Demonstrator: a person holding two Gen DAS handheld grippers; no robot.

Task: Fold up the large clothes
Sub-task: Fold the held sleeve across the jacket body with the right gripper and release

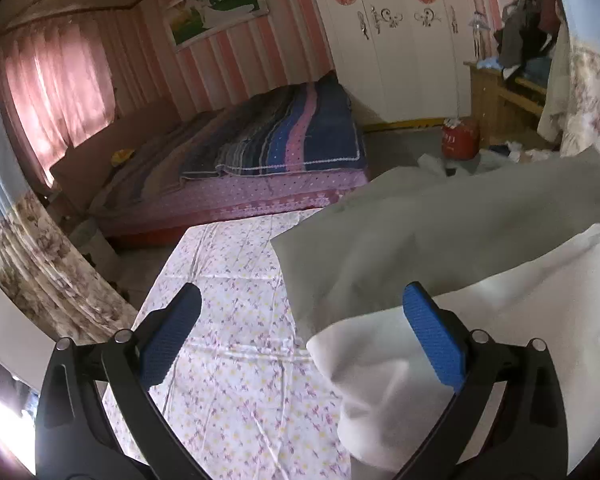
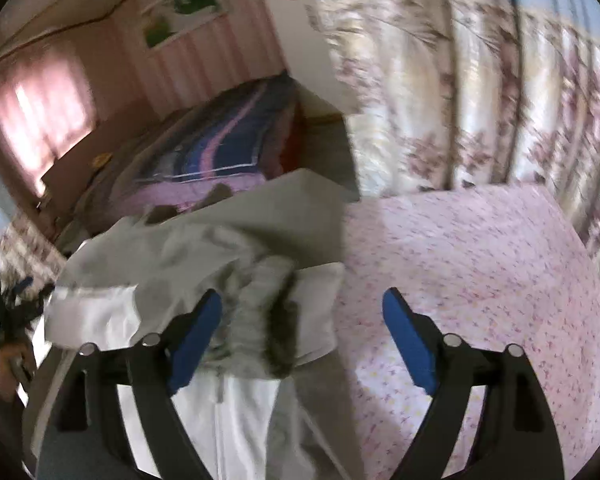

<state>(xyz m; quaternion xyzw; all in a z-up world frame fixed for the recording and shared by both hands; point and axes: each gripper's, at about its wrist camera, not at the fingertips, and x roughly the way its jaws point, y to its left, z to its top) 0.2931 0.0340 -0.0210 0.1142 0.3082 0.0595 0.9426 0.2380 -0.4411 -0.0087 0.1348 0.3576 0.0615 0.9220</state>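
On the left, our left gripper (image 1: pixel 300 332) hangs over the floral sheet (image 1: pixel 236 360), its jaws wide apart with nothing between them; the garment's white lining lies just past its right-hand pad. The garment itself, a grey jacket (image 1: pixel 440 224), lies on the sheet in a half-folded heap, its white lining (image 1: pixel 520 300) turned outward at the near edge. Further right, our right gripper (image 2: pixel 302 336) also stands with jaws apart, and a ribbed cuff (image 2: pixel 256 316) lies bunched in the gap, beside the left pad, with no pad pressing it. We judge the jacket soft and light but bulky, the lining likely slick, so layers may slide. We would best take hold at firm edges: the cuff or the hem, not loose middle cloth.
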